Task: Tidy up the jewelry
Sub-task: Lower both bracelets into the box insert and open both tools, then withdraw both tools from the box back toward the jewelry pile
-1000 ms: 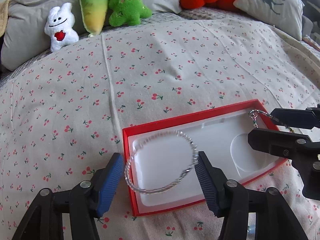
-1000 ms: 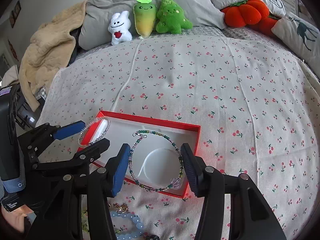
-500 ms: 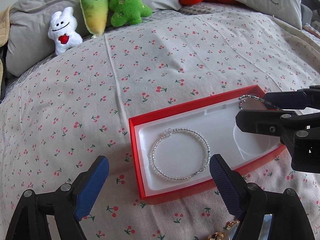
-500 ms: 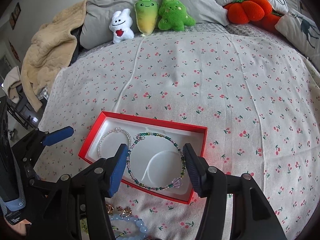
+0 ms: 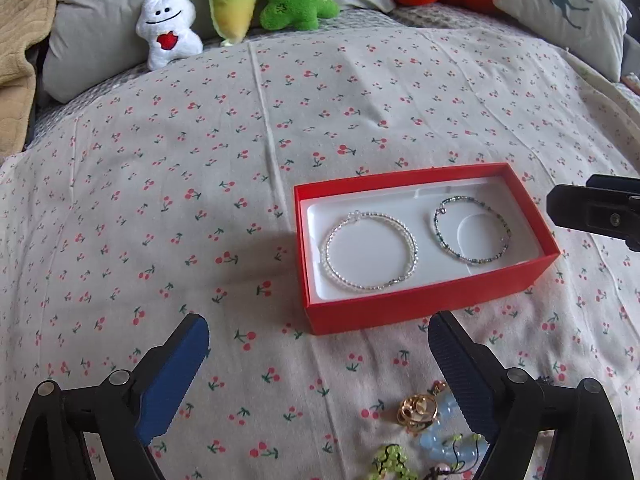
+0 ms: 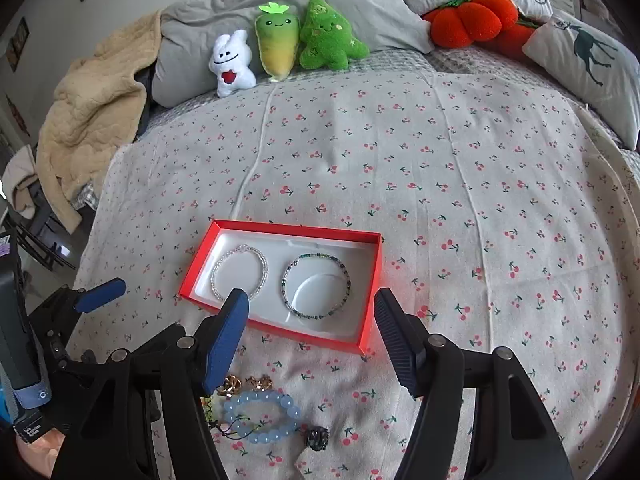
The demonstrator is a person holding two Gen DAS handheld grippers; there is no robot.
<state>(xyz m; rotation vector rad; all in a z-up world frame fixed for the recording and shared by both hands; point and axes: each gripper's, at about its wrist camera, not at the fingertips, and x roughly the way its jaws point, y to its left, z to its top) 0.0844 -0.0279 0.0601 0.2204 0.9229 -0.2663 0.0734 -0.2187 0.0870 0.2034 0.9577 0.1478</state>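
A red box (image 5: 424, 304) (image 6: 280, 328) with a white insert lies on the cherry-print bedspread. In it, a clear beaded bracelet (image 5: 370, 254) (image 6: 239, 272) lies on the left and a green beaded bracelet (image 5: 472, 229) (image 6: 316, 286) on the right. My left gripper (image 5: 318, 364) is open and empty, near side of the box. My right gripper (image 6: 310, 332) is open and empty, above the box's near edge. Loose jewelry lies near me: gold earrings (image 5: 416, 410) (image 6: 244, 384), a light blue bead bracelet (image 6: 262, 416) (image 5: 448, 432), a green bead piece (image 5: 390, 464) and a dark ring (image 6: 318, 438).
Plush toys (image 6: 280, 44) and pillows (image 6: 580, 56) line the far edge of the bed. A beige blanket (image 6: 88, 112) hangs at the left. The right gripper's finger (image 5: 596, 212) shows at the right edge of the left wrist view.
Both grippers opened, let their bracelets go into the box, and pulled back toward me. The clear and green bracelets now lie flat in the insert.
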